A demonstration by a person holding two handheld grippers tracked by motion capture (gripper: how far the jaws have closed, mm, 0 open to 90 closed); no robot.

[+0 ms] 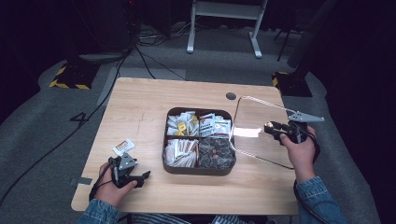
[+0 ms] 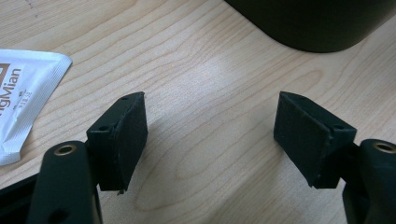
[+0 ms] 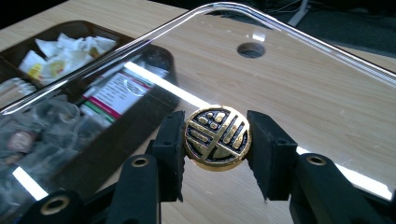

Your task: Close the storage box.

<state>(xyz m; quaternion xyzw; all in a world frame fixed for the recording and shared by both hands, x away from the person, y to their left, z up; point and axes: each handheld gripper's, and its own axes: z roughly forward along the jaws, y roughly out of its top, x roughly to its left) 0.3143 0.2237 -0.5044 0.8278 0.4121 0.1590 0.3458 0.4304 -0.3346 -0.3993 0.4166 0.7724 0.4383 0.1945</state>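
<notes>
While the right gripper (image 3: 215,140) has its jaws clenched on the round gold-and-black knob (image 3: 217,138) of a clear lid (image 1: 259,133), the lid hangs tilted at the right of the table (image 1: 140,98), its left edge close to the right wall of the dark compartment box (image 1: 198,170) and its far corner raised; the box itself sits open at the middle of the table, its four sections holding sachets and wrapped pieces; the left gripper (image 2: 210,135) rests at the near left with its jaws released and nothing between them, bare wood under the gap. From here the likeliest trouble, as I judge it, is the lid turning on the knob, since the pads grip a small round disc by its edges and the wide sheet hangs off to one side; a quick swing could let it pivot or slip free and drop onto the table or clip the box wall and nudge the box. A second risk is the lid's low left edge catching the box rim if it is carried left without being levelled. The right gripper view shows what the high view cannot: the pads pressing on opposite edges of the knob, the pattern on its face, and the box contents seen through the clear sheet; the high view gives the lid's whole outline and tilt; the left gripper view adds a white sachet (image 2: 21,102) lying just left of its jaws, apart from them.
</notes>
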